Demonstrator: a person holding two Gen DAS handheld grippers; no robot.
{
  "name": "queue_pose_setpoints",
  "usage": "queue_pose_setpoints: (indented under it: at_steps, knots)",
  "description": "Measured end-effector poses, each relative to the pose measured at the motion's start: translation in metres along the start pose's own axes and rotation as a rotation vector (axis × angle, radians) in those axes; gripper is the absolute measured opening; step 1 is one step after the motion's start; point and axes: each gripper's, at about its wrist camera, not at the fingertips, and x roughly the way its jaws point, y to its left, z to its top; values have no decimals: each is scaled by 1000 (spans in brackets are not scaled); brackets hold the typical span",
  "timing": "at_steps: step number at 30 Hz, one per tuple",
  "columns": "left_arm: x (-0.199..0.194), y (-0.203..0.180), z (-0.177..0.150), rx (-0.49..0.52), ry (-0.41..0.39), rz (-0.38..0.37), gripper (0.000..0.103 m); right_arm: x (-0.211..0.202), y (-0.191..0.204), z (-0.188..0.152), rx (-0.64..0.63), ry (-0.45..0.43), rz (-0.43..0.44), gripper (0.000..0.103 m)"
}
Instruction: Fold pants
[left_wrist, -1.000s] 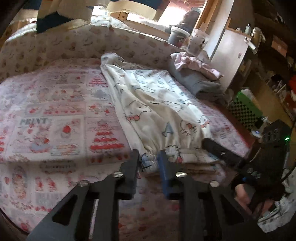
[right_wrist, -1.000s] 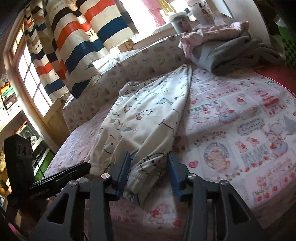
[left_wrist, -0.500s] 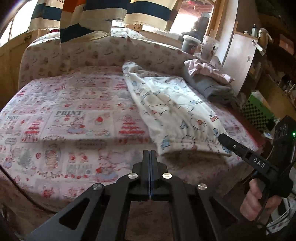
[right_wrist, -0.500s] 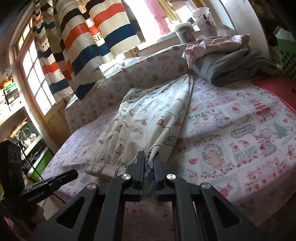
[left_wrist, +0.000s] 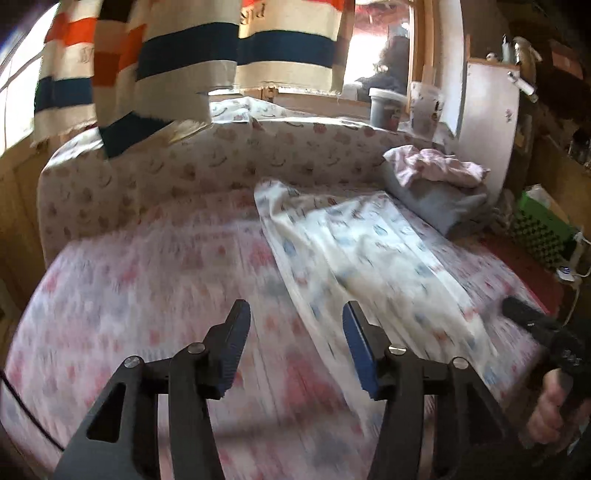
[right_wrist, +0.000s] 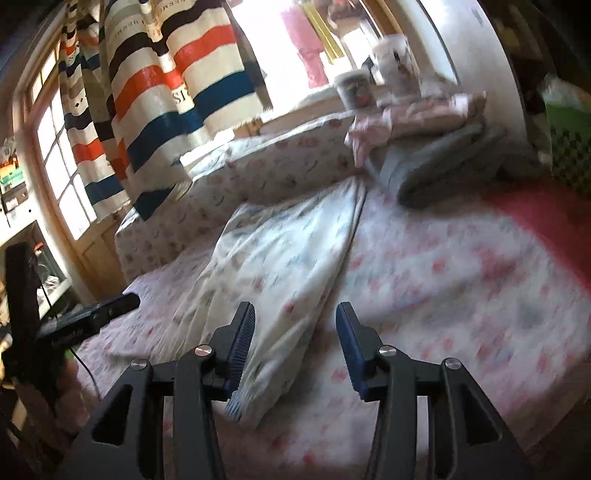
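White pants with a cartoon print (left_wrist: 354, 254) lie flat and lengthwise on a bed with a pink patterned cover (left_wrist: 155, 288); they also show in the right wrist view (right_wrist: 280, 273). My left gripper (left_wrist: 295, 332) is open and empty above the cover, just left of the pants' near end. My right gripper (right_wrist: 293, 332) is open and empty over the pants' near edge. Each gripper shows in the other's view: the right one (left_wrist: 532, 325) at the right edge, the left one (right_wrist: 92, 317) at the left. Both views are motion-blurred.
A pile of pink and grey clothes (left_wrist: 439, 184) lies at the bed's far right corner. A striped curtain (left_wrist: 177, 70) hangs over the padded headboard (left_wrist: 229, 162). Cups (left_wrist: 386, 107) stand on the sill. A green box (left_wrist: 539, 229) sits right of the bed.
Both grippers opened from shut and moved forward over the bed. A second ago they were open around the pants' near hem. The pants lie where they were left.
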Motion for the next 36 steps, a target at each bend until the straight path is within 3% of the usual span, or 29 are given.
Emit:
queue_pose_setpoints:
  at_steps: [5, 7, 9, 11, 15, 19, 23, 30, 32, 34, 35, 36]
  knots:
    - [59, 10, 70, -20, 83, -32, 51, 24, -14, 68, -33, -37, -45, 47]
    - [84, 11, 94, -20, 91, -9, 51, 40, -19, 99, -39, -34, -57, 47]
    - [106, 14, 113, -4, 72, 19, 51, 65, -21, 134, -39, 4, -52, 47]
    - [126, 17, 126, 16, 6, 89, 51, 93, -26, 166, -22, 51, -41, 47]
    - [176, 30, 145, 29, 108, 69, 51, 161, -28, 208, -37, 185, -46, 47]
    - [210, 46, 158, -40, 158, 45, 51, 225, -24, 217, -102, 321, -107, 45]
    - [229, 58, 161, -119, 160, -70, 51, 276, -32, 206, -108, 409, -162, 37]
    - [251, 58, 150, -97, 185, -145, 51, 306, -57, 186, -118, 409, -283, 30]
    - [253, 59, 148, -107, 191, -152, 51, 308, -58, 185, -117, 401, -272, 28]
    - [255, 62, 148, -116, 190, -162, 51, 310, -58, 184, -118, 397, -246, 20]
    - [255, 63, 147, -125, 189, -167, 51, 311, -58, 182, -120, 401, -234, 9]
    - [255, 65, 147, -132, 190, -171, 51, 312, -57, 181, -123, 402, -235, 5]
